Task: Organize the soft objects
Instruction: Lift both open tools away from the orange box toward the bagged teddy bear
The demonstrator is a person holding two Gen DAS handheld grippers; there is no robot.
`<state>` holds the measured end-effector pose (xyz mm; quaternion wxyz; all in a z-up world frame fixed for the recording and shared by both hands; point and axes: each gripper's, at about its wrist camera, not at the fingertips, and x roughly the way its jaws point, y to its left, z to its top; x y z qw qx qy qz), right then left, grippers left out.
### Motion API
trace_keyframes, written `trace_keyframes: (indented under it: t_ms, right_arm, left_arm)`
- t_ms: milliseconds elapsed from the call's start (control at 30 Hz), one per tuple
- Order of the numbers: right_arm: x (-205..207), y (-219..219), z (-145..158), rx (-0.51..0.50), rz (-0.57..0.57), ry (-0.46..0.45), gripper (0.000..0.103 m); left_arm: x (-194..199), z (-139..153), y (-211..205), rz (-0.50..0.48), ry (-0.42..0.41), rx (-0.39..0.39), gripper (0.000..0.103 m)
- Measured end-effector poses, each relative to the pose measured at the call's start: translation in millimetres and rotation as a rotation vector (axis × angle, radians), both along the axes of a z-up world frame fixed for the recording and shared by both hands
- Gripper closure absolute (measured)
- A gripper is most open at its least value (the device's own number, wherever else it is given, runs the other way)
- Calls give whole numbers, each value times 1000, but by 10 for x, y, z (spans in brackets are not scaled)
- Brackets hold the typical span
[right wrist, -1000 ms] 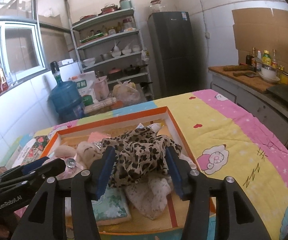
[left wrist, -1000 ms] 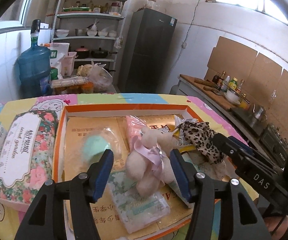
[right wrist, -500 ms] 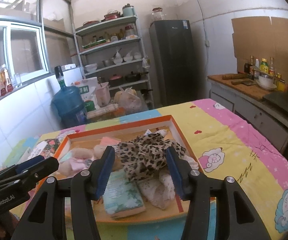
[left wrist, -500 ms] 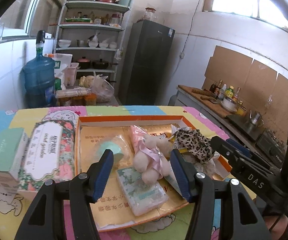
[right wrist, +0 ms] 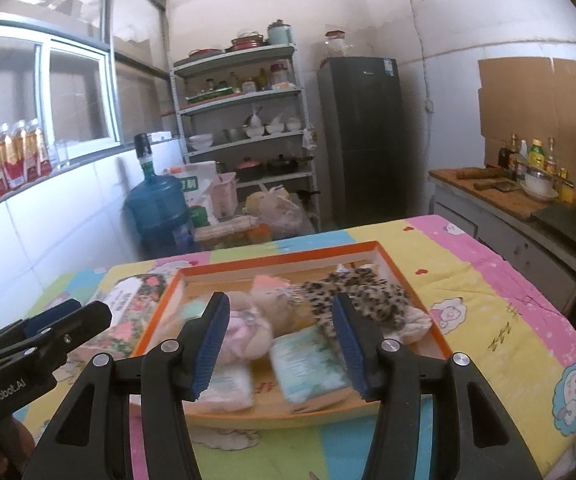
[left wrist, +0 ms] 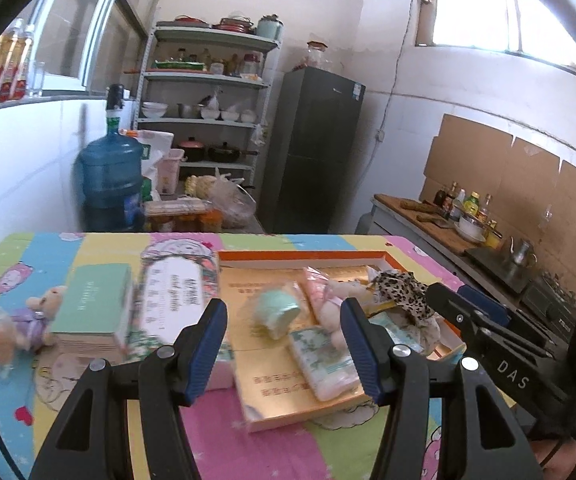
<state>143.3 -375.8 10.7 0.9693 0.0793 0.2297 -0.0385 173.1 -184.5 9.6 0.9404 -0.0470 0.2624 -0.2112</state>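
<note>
An orange-rimmed box (left wrist: 299, 257) (right wrist: 407, 280) on the table holds soft things: a mint roll (left wrist: 278, 312), a pink plush toy (left wrist: 333, 300) (right wrist: 248, 330), a leopard-print cloth (left wrist: 401, 292) (right wrist: 363, 298) and a tissue pack (left wrist: 323, 360) (right wrist: 307, 364). My left gripper (left wrist: 284, 346) is open and empty, held above the box's near edge. My right gripper (right wrist: 280, 346) is open and empty, over the box's near side. A small bear in a bag (left wrist: 24, 322) lies at the table's left.
A floral tissue box (left wrist: 176, 300) (right wrist: 128, 312) and a mint green box (left wrist: 92, 304) lie left of the orange box. Beyond the table stand a blue water jug (left wrist: 110, 184), shelves (left wrist: 208, 112) and a dark fridge (left wrist: 315, 148). A counter (right wrist: 519, 200) runs along the right.
Both grippers have pulled back and up from the box, still open and empty. The left view has swung left, so the mint green box and the bagged bear have come into sight.
</note>
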Motion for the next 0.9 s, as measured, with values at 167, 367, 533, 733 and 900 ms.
trace_keyframes:
  t_ms: [167,367,533,733,900]
  right_arm:
    - [-63,255,82,-5,29,-15,48]
    - [-154,582,199,-18,69,-38,48]
    - [-213,861,289,-35,103,-57,47]
    - [-269,1191,355,-53,144,-70,47]
    - [-272,1450,381,-68,179,-73,47]
  left_arm:
    - [-134,103,223,31,-31,-7,44]
    - [-265,195,479,59,-58,-21,44]
    - [-364,239,729,83,-75,-24,44]
    - [-460,285,1058,130,-93,-8,44]
    - [-527,279,1319,171,-102,7,44]
